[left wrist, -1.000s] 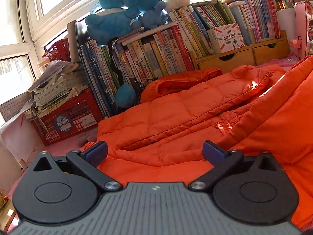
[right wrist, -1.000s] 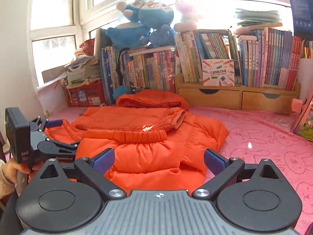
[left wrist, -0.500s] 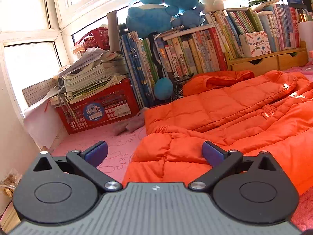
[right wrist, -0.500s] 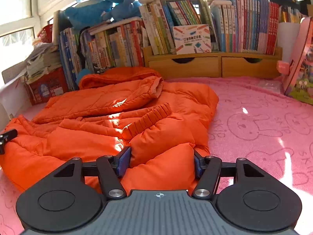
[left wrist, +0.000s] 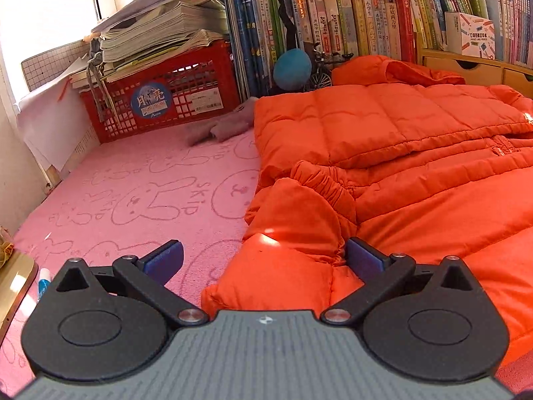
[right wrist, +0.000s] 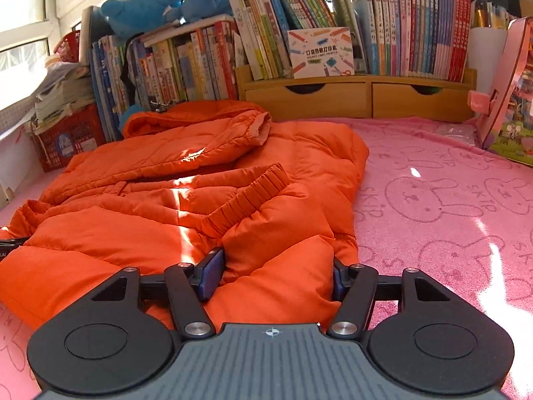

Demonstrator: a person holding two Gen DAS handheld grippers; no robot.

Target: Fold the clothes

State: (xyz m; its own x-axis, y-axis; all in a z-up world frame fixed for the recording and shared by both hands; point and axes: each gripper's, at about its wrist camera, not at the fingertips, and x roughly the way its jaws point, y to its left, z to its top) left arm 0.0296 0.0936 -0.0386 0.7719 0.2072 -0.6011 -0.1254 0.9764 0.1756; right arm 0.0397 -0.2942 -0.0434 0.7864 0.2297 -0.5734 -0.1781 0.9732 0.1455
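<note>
An orange puffer jacket (left wrist: 393,140) lies on a pink bunny-print mat (left wrist: 140,193), sleeves folded over its body. My left gripper (left wrist: 263,260) is open at the jacket's near left corner; the padded hem sits between its spread fingers. In the right wrist view the jacket (right wrist: 186,200) fills the left and middle. My right gripper (right wrist: 274,275) has its jaws partly closed, pressing into the near right corner of the jacket's hem. A ribbed sleeve cuff (right wrist: 246,196) lies just beyond it.
A red crate (left wrist: 160,100) with stacked papers stands at the back left. Rows of books (right wrist: 299,40) on wooden drawers (right wrist: 359,100) line the back, with blue plush toys (right wrist: 160,0) on top. A pink box (right wrist: 509,100) stands at the right. A grey cloth (left wrist: 220,126) lies by the crate.
Both grippers have dropped low to the jacket's near hem. The left one moved left to the corner and stays open. The right one's jaws closed onto the padded hem.
</note>
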